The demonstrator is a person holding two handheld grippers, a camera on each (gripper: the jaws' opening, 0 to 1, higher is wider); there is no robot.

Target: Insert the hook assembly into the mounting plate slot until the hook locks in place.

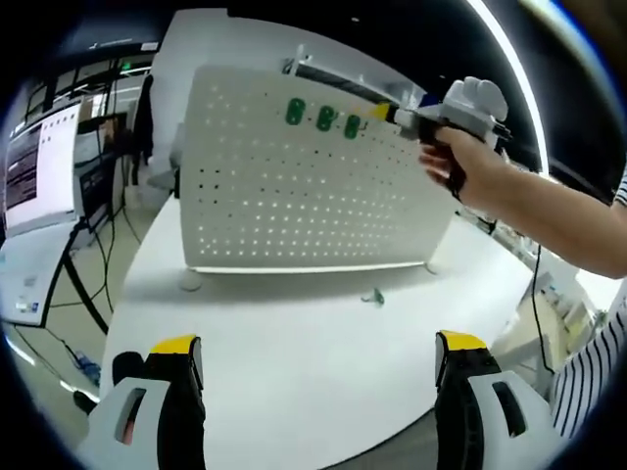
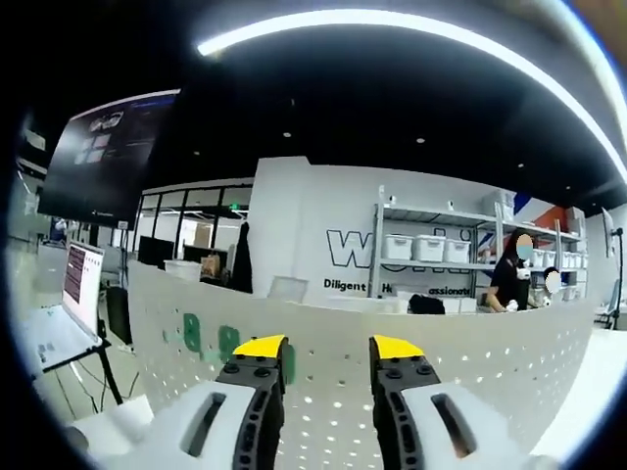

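Note:
A white perforated mounting plate (image 1: pixel 294 196) stands upright on the white table (image 1: pixel 294 343). Three green hooks (image 1: pixel 324 118) sit in a row near its top edge. A loose green hook (image 1: pixel 372 296) lies on the table in front of the plate. My right gripper (image 1: pixel 384 113), held by a person's hand (image 1: pixel 470 166), has its yellow tips at the rightmost hook. In the right gripper view my right gripper (image 2: pixel 328 348) is open against the plate (image 2: pixel 441 382), with two hooks (image 2: pixel 209 338) to its left and a third (image 2: pixel 289 364) peeking beside the left jaw. My left gripper (image 1: pixel 318 345) is open above the table's near edge.
A monitor (image 1: pixel 39 171) on a stand with trailing cables is off the table's left side. Shelving with white bins (image 2: pixel 421 245) and seated people are behind the plate. The person's striped sleeve (image 1: pixel 598 362) is at the right.

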